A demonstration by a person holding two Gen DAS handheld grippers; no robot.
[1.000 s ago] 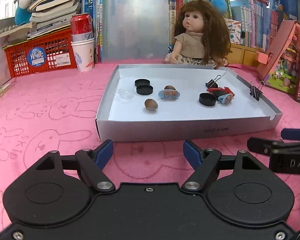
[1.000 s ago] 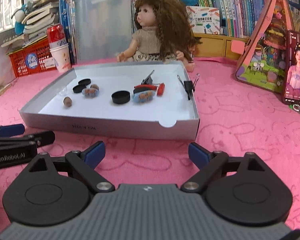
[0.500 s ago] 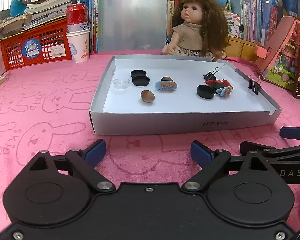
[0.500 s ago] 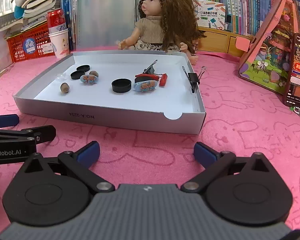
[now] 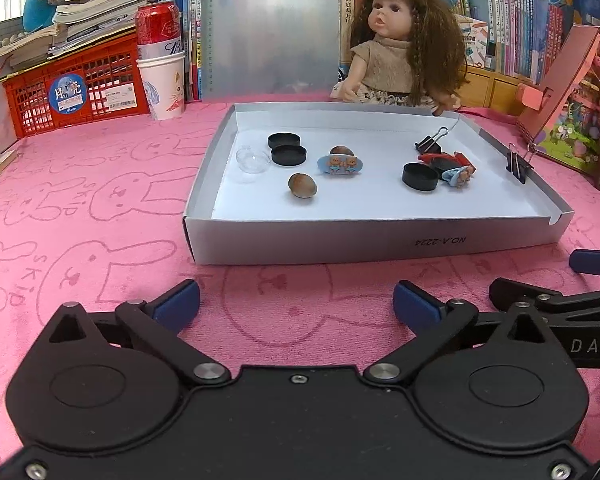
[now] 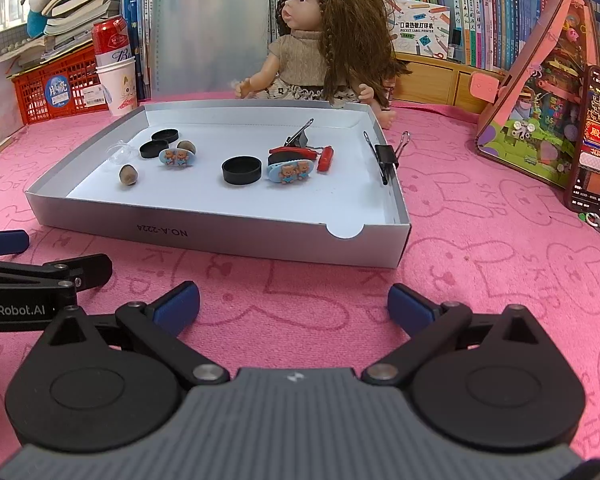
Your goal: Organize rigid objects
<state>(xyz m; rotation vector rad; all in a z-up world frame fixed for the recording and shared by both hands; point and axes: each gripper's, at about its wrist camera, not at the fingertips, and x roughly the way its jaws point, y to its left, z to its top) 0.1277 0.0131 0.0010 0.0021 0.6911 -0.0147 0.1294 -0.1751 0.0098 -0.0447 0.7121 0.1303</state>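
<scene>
Pink rabbit-print cloth (image 5: 100,208) under shallow grey cardboard tray (image 5: 364,240): my left gripper (image 5: 296,304) is opening wider than before, empty; my right gripper (image 6: 294,304) stands spread, empty.

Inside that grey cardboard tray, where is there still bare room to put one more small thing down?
The grey cardboard tray is bare along its near wall, in front of the brown nut and the lone black round cap. The middle strip between the clusters is free too. It is crowded around the red clip.
</scene>
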